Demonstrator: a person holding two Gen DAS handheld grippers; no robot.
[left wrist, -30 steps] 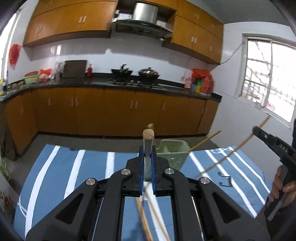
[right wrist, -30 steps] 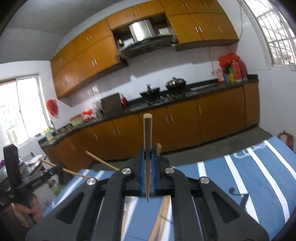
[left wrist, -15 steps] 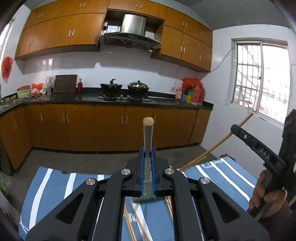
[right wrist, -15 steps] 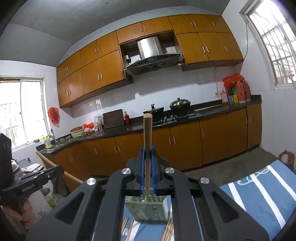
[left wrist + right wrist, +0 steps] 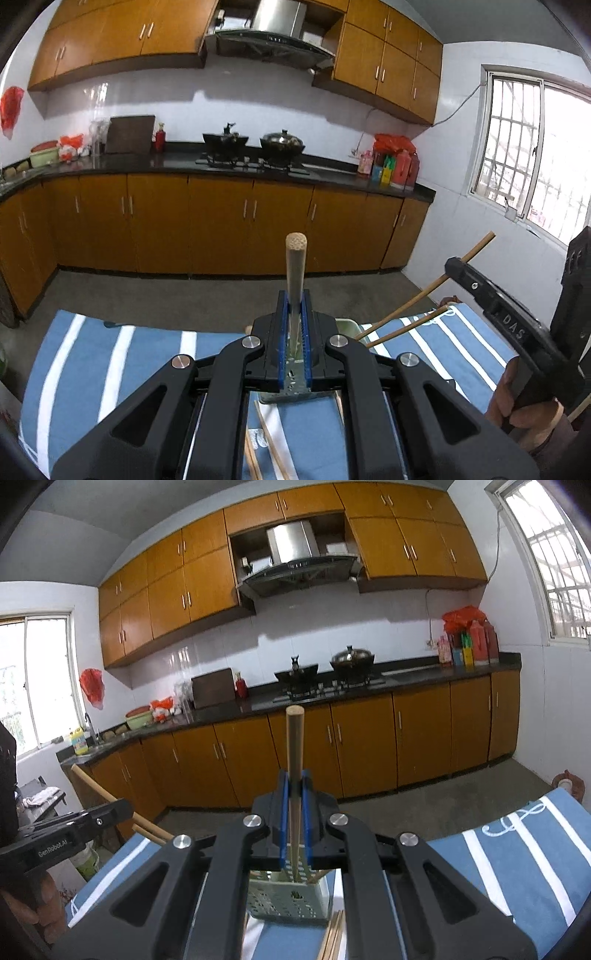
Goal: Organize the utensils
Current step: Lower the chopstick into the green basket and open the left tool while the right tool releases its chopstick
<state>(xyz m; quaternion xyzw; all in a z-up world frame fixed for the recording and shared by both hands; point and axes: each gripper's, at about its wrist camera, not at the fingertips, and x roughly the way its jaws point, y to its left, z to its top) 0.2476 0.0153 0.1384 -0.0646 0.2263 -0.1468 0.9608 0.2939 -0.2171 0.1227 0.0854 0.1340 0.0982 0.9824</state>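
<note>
My left gripper [image 5: 294, 314] is shut on a wooden chopstick [image 5: 294, 266] that stands upright, its lower end over a green perforated holder [image 5: 347, 326] mostly hidden behind the jaws. My right gripper [image 5: 294, 794] is shut on another wooden chopstick [image 5: 294, 746], held upright with its tip down in the green holder [image 5: 288, 901]. The right gripper also shows in the left wrist view [image 5: 454, 266] with its chopstick [image 5: 424, 295]. The left gripper shows in the right wrist view [image 5: 122, 808]. Loose chopsticks [image 5: 269, 443] lie on the cloth in front of the holder.
The holder stands on a blue cloth with white stripes [image 5: 110, 362] covering the table. Behind are orange kitchen cabinets [image 5: 221, 221], a dark counter with pots [image 5: 255, 144] and a window [image 5: 535, 162] at right.
Both grippers have come lower and closer over the holder, each keeping its chopstick upright. The right chopstick's tip now sits inside the holder.
</note>
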